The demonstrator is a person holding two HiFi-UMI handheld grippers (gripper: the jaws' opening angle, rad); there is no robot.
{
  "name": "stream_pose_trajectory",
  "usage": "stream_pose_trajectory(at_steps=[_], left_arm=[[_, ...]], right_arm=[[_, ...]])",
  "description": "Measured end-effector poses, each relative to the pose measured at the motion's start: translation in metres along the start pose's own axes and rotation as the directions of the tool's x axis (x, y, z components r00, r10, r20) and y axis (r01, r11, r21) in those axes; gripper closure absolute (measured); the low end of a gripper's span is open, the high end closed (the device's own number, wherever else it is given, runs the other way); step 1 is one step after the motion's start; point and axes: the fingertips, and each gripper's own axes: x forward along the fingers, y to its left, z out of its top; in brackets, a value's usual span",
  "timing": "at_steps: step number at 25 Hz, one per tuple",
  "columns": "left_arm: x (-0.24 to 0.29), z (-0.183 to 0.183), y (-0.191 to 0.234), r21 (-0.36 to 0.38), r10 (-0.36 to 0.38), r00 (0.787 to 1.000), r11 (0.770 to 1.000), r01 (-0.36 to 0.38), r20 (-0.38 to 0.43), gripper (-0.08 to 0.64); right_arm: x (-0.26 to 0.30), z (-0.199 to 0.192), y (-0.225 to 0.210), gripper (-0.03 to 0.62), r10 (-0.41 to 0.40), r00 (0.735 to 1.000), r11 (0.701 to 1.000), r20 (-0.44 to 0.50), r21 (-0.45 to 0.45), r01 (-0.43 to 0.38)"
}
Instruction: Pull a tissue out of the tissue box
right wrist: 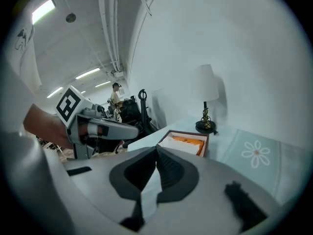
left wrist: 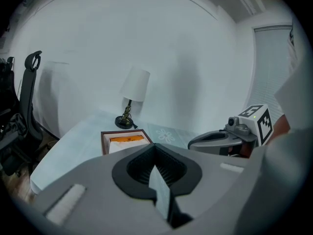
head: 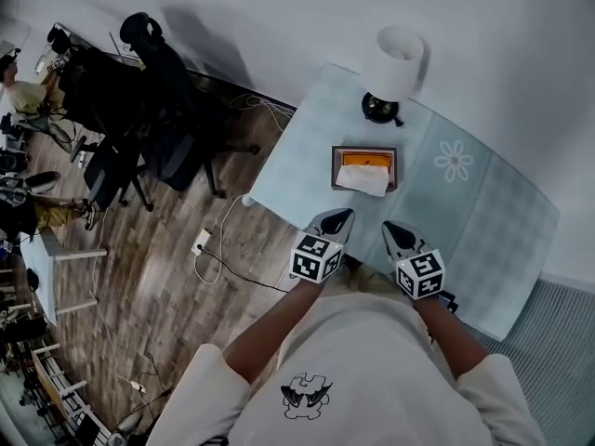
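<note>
One pale-blue table (head: 483, 221) bearing tissue box (head: 364, 167) | white wall (head: 279, 26) | wood floor (head: 167, 258)

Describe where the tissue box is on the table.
In the head view the tissue box sits on the table, between the lamp behind it and the left gripper and right gripper in front.

We see the desk (head: 483, 203) covered in pale blue cloth, matt, with a faint checked weave. At frame centre, the tissue box (head: 335, 167) has a dark brown, wood-look rim and a slightly glossy orange inside. The tissue (head: 362, 180) is soft white paper, crumpled. At the top, the lamp (head: 398, 59) has a matt white shade over a dark, shiny base. The left gripper (left wrist: 155, 148) and right gripper (right wrist: 157, 151) have smooth matt grey plastic shells with ribbed black linings. At the left, the floor (head: 158, 249) is wood-grain plank.
</note>
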Motion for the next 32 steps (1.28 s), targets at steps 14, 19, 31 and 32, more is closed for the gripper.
stream_pose_trajectory(at_steps=[14, 19, 31, 32], left_arm=[[0.061, -0.017, 0.057, -0.003, 0.037, 0.995, 0.999, -0.037, -0.088, 0.554], [0.081, -0.036, 0.074, -0.041, 0.036, 0.989, 0.998, -0.043, -0.143, 0.552], [0.089, -0.05, 0.081, -0.054, 0.038, 0.983, 0.997, -0.048, -0.181, 0.552], [0.088, -0.049, 0.082, -0.052, 0.037, 0.983, 0.998, -0.047, -0.18, 0.552]], right_arm=[[0.071, -0.029, -0.054, 0.578, -0.065, 0.985, 0.998, -0.158, -0.029, 0.061], [0.092, -0.065, -0.076, 0.502, -0.068, 0.962, 0.995, -0.265, 0.053, 0.085], [0.126, -0.077, -0.089, 0.419, 0.007, 0.962, 0.969, -0.273, 0.239, 0.06], [0.127, -0.075, -0.089, 0.419, 0.008, 0.963, 0.968, -0.268, 0.244, 0.06]])
